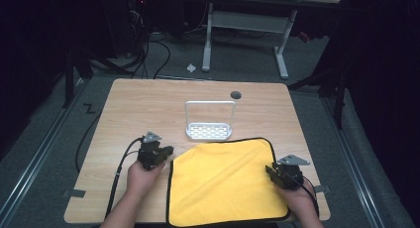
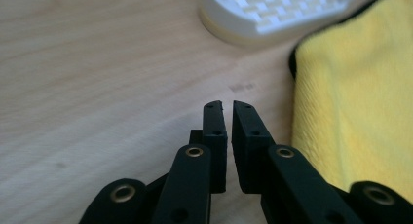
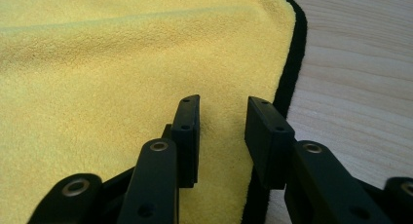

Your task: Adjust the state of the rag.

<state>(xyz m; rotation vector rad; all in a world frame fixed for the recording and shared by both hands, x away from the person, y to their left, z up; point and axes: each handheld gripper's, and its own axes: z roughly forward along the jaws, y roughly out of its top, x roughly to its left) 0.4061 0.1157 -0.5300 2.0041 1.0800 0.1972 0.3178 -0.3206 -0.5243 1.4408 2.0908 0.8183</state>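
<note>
I'd pinch the cloth's (image 1: 225, 181) right hem with my half-open right gripper (image 3: 221, 136); left gripper (image 2: 229, 131), nearly closed, must widen first.

Yellow cloth (image 1: 225, 181) with black edging, white perforated rack (image 1: 209, 131) (grid pattern), pale wood-grain table (image 1: 143, 101)

Bare wood lies open ahead of my left gripper (image 2: 229, 112) up to the white rack (image 1: 209, 121), the one obstacle mid-table (image 1: 148, 104). My right gripper (image 3: 221, 109) sits over the flat yellow cloth (image 1: 225, 181); bare wood is free beside its black edge.
</note>
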